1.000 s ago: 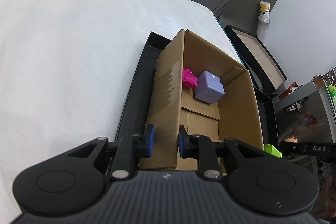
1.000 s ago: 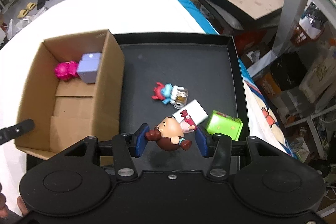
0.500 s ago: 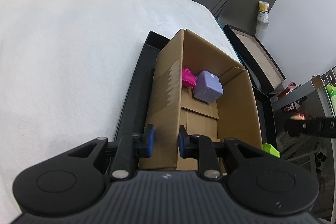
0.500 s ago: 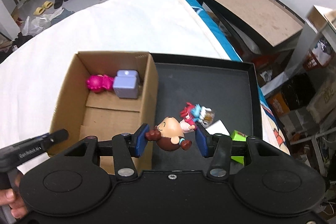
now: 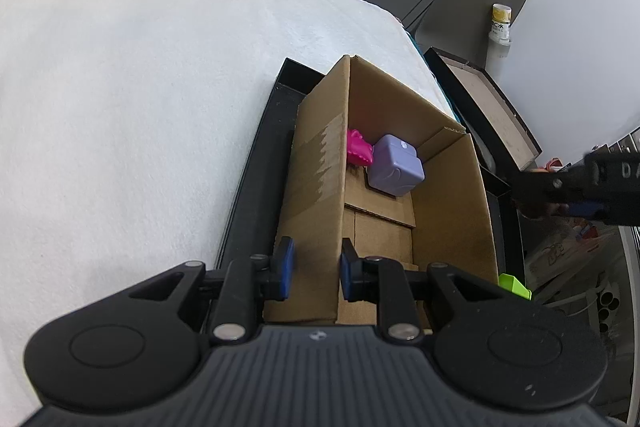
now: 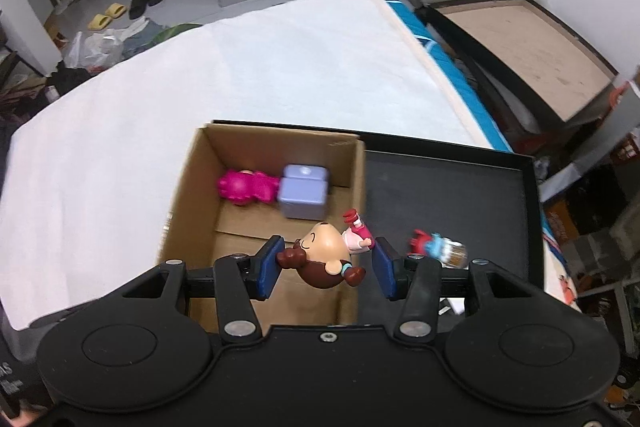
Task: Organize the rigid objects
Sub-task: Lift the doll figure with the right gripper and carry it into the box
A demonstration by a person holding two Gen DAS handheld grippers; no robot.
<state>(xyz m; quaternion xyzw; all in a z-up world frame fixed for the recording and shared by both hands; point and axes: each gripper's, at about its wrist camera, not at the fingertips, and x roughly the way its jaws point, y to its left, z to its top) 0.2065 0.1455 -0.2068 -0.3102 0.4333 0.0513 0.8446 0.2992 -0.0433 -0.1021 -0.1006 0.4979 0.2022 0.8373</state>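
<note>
My right gripper [image 6: 326, 267] is shut on a brown-and-tan figurine [image 6: 326, 259] and holds it above the right wall of the cardboard box [image 6: 188, 195]. Inside the box lie a pink toy [image 6: 246, 187] and a lilac cube [image 6: 304, 191]. My left gripper [image 5: 314, 269] is shut on the box's left wall [image 5: 316, 195], one pad on each side. The pink toy [image 5: 358, 149] and lilac cube [image 5: 396, 171] also show in the left wrist view. The right gripper [image 5: 576, 183] shows at that view's right edge.
The box stands in a black tray [image 6: 452, 195] on a white cloth [image 6: 200, 87]. A red-and-blue toy [image 6: 436, 247] lies in the tray, and a green block [image 5: 514, 285] shows beside the box. An open black case [image 6: 520, 43] stands beyond the table's right edge.
My right gripper has carried the figurine up and left, from over the tray to over the box's right wall. My left gripper has stayed on the box wall.
</note>
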